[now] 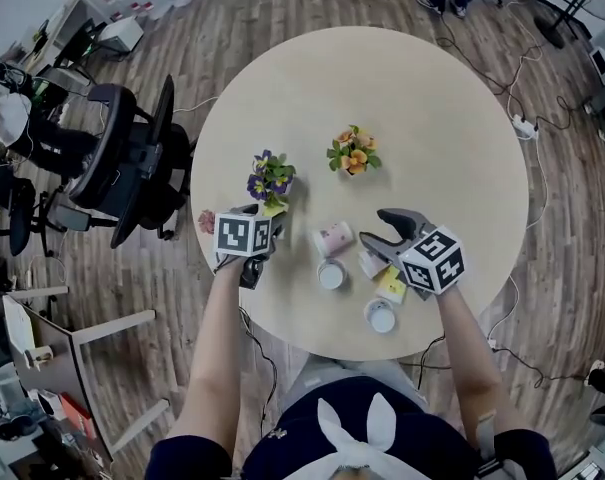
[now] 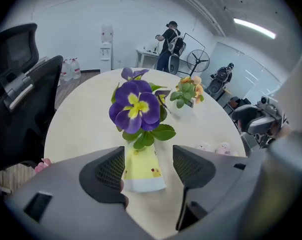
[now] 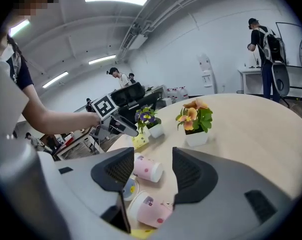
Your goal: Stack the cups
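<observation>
A yellow cup [image 2: 142, 172] stands rim down in front of the purple flower pot [image 1: 271, 180]. My left gripper [image 2: 148, 159] is open around it, with a gap at the right pad. Near the table's front edge lie and stand several cups: a pink one on its side [image 1: 334, 238], one upright [image 1: 330, 275], another upright [image 1: 380, 316] and a yellow one [image 1: 390, 285]. My right gripper [image 1: 374, 230] hangs open above them. In the right gripper view the far pink cup [image 3: 147, 169] shows between the open jaws, and a nearer pink cup [image 3: 153, 211] lies below them.
An orange flower pot [image 1: 353, 153] stands mid-table on the round table [image 1: 432, 118]. An office chair [image 1: 132, 163] is at the table's left edge. Cables run over the floor on the right. People stand far behind the table.
</observation>
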Motion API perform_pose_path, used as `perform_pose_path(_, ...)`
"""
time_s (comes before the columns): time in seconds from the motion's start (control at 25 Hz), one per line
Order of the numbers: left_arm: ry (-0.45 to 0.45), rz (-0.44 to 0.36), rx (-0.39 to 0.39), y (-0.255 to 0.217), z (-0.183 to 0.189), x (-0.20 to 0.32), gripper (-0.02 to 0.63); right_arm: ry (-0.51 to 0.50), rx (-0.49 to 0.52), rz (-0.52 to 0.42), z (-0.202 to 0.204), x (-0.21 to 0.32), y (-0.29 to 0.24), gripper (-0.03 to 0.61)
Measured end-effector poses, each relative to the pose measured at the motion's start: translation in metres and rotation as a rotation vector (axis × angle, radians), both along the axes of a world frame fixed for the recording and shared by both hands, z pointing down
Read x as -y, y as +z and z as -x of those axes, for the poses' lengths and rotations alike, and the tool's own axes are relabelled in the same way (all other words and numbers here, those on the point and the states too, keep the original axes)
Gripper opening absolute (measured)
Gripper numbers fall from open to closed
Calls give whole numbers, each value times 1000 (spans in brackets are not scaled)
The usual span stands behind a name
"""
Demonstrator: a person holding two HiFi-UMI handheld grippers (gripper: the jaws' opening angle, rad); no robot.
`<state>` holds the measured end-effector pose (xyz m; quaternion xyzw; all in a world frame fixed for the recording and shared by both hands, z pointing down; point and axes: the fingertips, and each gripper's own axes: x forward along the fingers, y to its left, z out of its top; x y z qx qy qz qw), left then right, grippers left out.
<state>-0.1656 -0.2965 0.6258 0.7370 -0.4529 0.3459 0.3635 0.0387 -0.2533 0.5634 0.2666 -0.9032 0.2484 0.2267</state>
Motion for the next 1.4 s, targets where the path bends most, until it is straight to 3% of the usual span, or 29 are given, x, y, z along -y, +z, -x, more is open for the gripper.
perform_pose_path(0.28, 43, 82, 47, 27, 1, 0, 293, -147, -78, 103, 18, -1, 38, 274)
perform_pose_path(0.48, 48, 122, 71, 40, 4, -8, 293, -186, -113, 169, 26, 0, 65, 277)
perform_pose_path(1.0, 1, 68, 42, 34, 8, -15, 293, -360, -217, 307, 42, -18, 101, 232)
perform_pose_path(1.24, -31, -2, -6, 23, 2, -17, 293, -352, -219, 280, 45, -15, 98, 101)
perform_pose_path(1.4, -70, -29, -36, 19, 2, -21, 293, -359, -221, 244, 47, -16, 88, 67)
